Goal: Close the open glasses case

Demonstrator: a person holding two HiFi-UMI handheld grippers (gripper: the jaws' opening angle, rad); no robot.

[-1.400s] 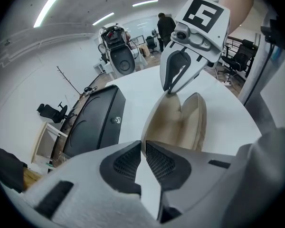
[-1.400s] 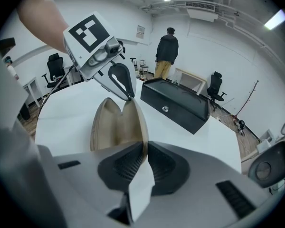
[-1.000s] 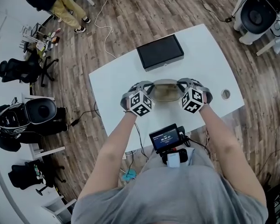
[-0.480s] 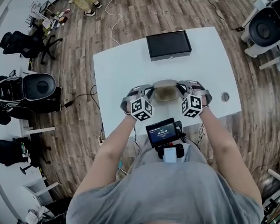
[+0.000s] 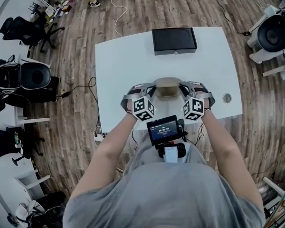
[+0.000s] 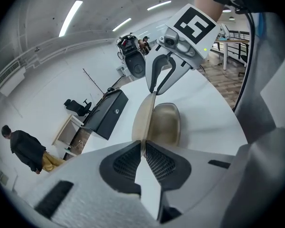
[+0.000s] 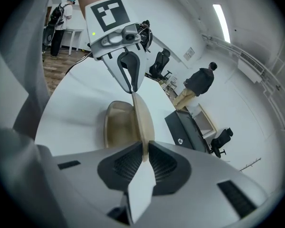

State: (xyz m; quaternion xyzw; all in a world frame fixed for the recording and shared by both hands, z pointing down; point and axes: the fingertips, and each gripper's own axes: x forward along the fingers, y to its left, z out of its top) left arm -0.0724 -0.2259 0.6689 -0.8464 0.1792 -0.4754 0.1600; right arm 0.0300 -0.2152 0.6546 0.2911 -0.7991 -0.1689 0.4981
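A tan glasses case (image 5: 168,87) lies on the white table (image 5: 121,65), with a gripper at each end. In the left gripper view its lid (image 6: 143,120) stands on edge, with the hollow base (image 6: 165,123) lying to its right. My left gripper (image 6: 143,148) is shut on the lid's near edge. From the other end, my right gripper (image 7: 145,151) is shut on the same lid (image 7: 141,118), with the base (image 7: 118,125) to its left. In the head view the left gripper (image 5: 149,90) and right gripper (image 5: 186,89) flank the case.
A black box (image 5: 174,40) lies at the table's far edge, beyond the case. A round cable hole (image 5: 226,98) sits in the table to the right. Office chairs (image 5: 31,77) and a cable surround the table on the wooden floor. A person (image 7: 197,84) stands far off.
Both grippers stay at the case's ends. Less of the case's inside shows in the head view now; the lid seems tipped further over the base. The head camera has shifted.
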